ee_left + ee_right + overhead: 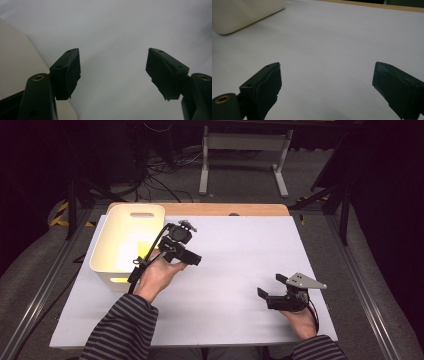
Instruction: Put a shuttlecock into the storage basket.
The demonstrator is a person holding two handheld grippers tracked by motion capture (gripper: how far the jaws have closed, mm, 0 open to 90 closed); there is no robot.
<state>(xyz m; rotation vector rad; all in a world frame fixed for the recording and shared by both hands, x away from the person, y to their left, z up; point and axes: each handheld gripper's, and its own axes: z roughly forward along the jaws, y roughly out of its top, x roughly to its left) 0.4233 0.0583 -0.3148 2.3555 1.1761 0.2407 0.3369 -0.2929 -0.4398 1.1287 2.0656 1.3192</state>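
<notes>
Desk: white sheet over wood top, wood strip showing at far edge. White bin: far-left on desk, handle slot in far wall. L gripper: just beside bin's right wall, jaws wide, holding nothing. R gripper: near-right, jaws wide, holding nothing. Room: dark, grey floor, cables, white frame behind desk.

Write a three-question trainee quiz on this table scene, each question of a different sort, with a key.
1. True or false: the left tongs grip an object.
2. Multiple choice: the cream rectangular plastic bin sits at the white table sheet's (a) far left, (b) far right, (c) near right.
3. Fill in: the right tongs, by the sheet's near right edge, have their jaws ____.

Key: 1 false, the jaws stand apart with nothing between them. 2 a. 3 open.
</notes>
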